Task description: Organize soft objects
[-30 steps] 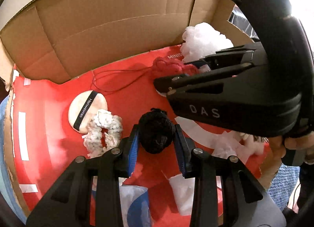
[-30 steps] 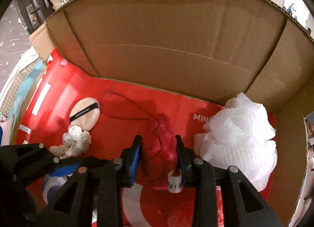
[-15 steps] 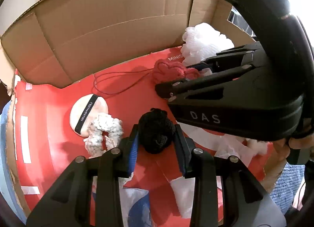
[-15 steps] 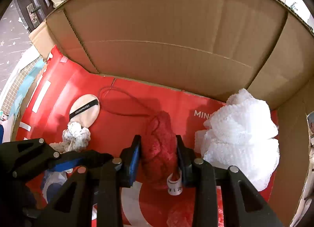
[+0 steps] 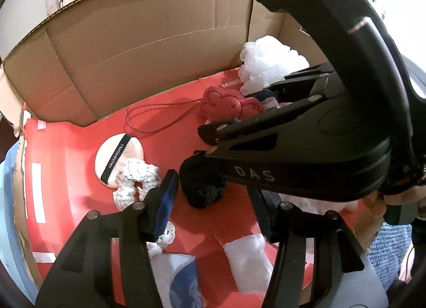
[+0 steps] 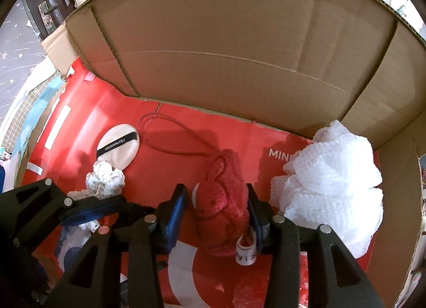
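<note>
A black knitted ball (image 5: 202,183) lies on the red floor of a cardboard box (image 5: 133,50). My left gripper (image 5: 213,191) straddles it with jaws opening; a gap shows between the blue left pad (image 5: 166,199) and the ball, and the right pad is hidden behind the other tool. A red knitted piece (image 6: 221,209) with a long cord rests between the fingers of my right gripper (image 6: 215,196), whose jaws are also opening, with a gap at the left pad (image 6: 175,207). In the left wrist view the right gripper (image 5: 234,111) crosses the right side.
A white mesh pouf (image 6: 332,183) fills the box's right corner. A round powder puff (image 6: 117,145) and a white scrunchie (image 6: 105,177) lie at the left. Tall cardboard walls (image 6: 239,55) close the back and right. A white label loop (image 6: 246,250) sits by the red piece.
Both pairs of jaws have widened and come off the black ball and the red piece, which now rest on the red floor. The left view has drawn back slightly.
</note>
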The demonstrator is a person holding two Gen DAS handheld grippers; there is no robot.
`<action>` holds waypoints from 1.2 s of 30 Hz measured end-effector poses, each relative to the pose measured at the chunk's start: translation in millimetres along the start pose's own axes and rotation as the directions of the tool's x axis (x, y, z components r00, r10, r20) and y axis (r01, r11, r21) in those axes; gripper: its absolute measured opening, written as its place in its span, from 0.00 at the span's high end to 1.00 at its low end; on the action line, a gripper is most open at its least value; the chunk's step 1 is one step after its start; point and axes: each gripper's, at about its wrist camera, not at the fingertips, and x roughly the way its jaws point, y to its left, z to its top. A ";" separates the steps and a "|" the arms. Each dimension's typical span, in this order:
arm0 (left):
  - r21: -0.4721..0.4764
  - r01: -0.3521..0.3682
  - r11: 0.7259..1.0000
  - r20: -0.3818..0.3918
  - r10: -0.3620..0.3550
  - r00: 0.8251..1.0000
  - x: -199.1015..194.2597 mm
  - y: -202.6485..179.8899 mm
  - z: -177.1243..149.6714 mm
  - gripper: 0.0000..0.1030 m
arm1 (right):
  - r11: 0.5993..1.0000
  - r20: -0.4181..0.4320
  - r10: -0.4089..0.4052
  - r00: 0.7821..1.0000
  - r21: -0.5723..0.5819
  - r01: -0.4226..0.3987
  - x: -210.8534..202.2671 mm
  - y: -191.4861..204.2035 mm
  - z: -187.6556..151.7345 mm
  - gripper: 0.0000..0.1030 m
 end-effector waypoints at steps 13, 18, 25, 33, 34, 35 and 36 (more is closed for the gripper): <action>-0.003 -0.008 1.000 0.034 0.009 0.999 -23.7 0.5 -4.1 0.39 | 1.000 0.024 0.006 1.000 0.015 -0.006 -19.3 -0.8 2.1 0.43; -0.023 -0.007 1.000 0.068 0.009 0.998 -41.8 2.0 -8.7 0.37 | 1.000 0.048 0.005 0.999 0.018 -0.006 -36.5 -1.0 0.6 0.40; -0.047 -0.019 0.999 0.139 0.026 0.990 -80.9 2.4 -21.5 0.30 | 1.000 0.100 -0.002 0.995 0.025 -0.001 -72.2 0.2 -10.9 0.34; -0.087 -0.046 0.995 0.239 0.066 0.969 -109.4 -9.7 -44.7 0.21 | 0.999 0.189 0.000 0.982 0.035 -0.007 -116.8 5.7 -37.7 0.26; -0.091 -0.055 0.994 0.249 0.077 0.965 -111.0 -11.2 -46.9 0.20 | 0.999 0.200 -0.002 0.980 0.037 -0.005 -120.2 5.0 -40.4 0.24; -0.096 -0.067 0.993 0.261 0.090 0.961 -111.5 -12.9 -48.9 0.20 | 0.999 0.213 -0.008 0.977 0.037 0.001 -126.0 4.0 -45.9 0.19; -0.098 -0.076 0.992 0.276 0.100 0.956 -112.4 -14.9 -52.2 0.20 | 0.999 0.236 -0.025 0.971 0.034 0.017 -131.5 5.7 -51.7 0.17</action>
